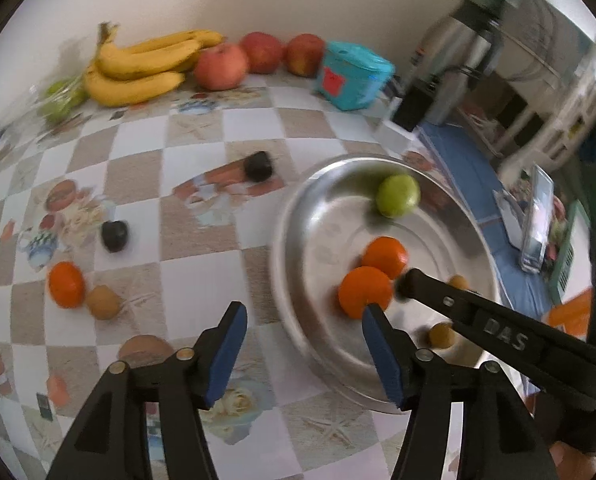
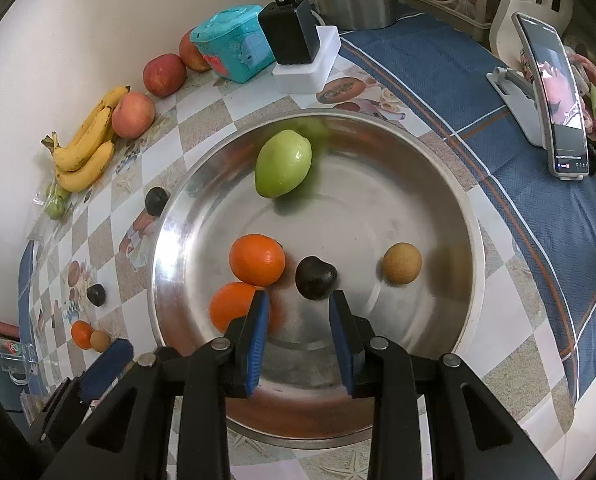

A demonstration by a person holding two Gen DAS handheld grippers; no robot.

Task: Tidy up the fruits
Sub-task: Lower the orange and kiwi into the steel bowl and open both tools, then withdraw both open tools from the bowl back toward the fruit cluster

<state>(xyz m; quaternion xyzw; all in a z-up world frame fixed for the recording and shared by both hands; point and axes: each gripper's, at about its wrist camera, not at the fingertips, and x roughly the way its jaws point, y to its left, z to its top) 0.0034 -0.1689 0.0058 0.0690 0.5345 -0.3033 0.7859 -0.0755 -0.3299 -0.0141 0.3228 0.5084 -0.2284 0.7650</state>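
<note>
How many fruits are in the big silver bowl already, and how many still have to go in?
Five sit in the silver bowl: a green fruit, two oranges, a dark plum and a small brown fruit. Both grippers' jaws are empty. On the tablecloth wait two plums, an orange and a brown fruit.

green guava (image 2: 283,163), checkered tablecloth (image 1: 194,280), yellow bananas (image 1: 138,68)
</note>
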